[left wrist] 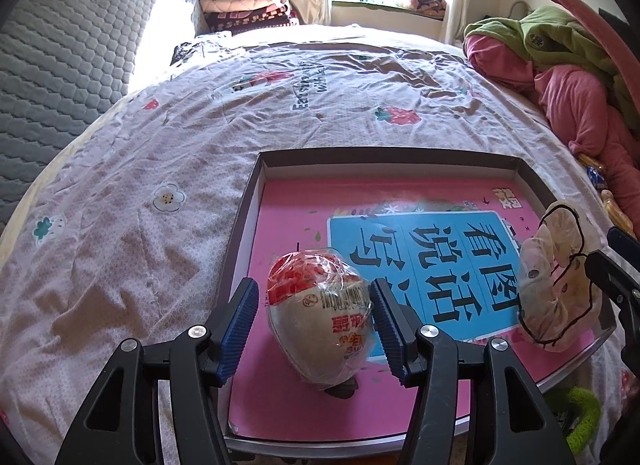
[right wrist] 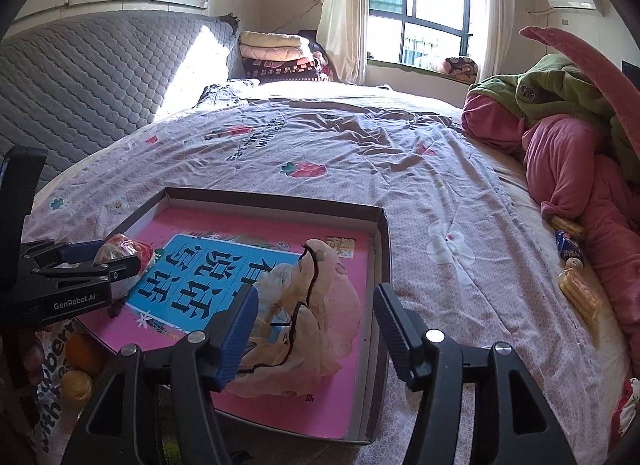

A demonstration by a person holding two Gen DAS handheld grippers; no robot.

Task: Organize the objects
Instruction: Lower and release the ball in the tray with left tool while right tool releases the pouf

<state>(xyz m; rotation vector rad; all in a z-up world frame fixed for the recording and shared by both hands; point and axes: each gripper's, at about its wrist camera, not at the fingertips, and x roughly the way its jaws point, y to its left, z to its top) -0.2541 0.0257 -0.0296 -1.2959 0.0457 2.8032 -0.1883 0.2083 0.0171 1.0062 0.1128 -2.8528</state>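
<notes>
A shallow box (left wrist: 252, 201) with a pink and blue printed bottom lies on the bed. A plastic-wrapped egg-shaped snack (left wrist: 320, 313) with red and white print rests in the box, between the open jaws of my left gripper (left wrist: 314, 311), which do not press on it. It also shows in the right wrist view (right wrist: 128, 251). A pale translucent bag with a black outline (right wrist: 308, 313) lies in the box, with my right gripper (right wrist: 316, 319) open around it; the bag also shows in the left wrist view (left wrist: 560, 277).
The bedsheet (left wrist: 140, 169) is printed with flowers and strawberries. Pink and green bedding (right wrist: 568, 137) is heaped at the right. Wrapped snacks (right wrist: 576, 289) lie beside it. Orange and yellow round items (right wrist: 82, 365) sit by the box's near left corner. A grey quilted headboard (left wrist: 60, 65) stands left.
</notes>
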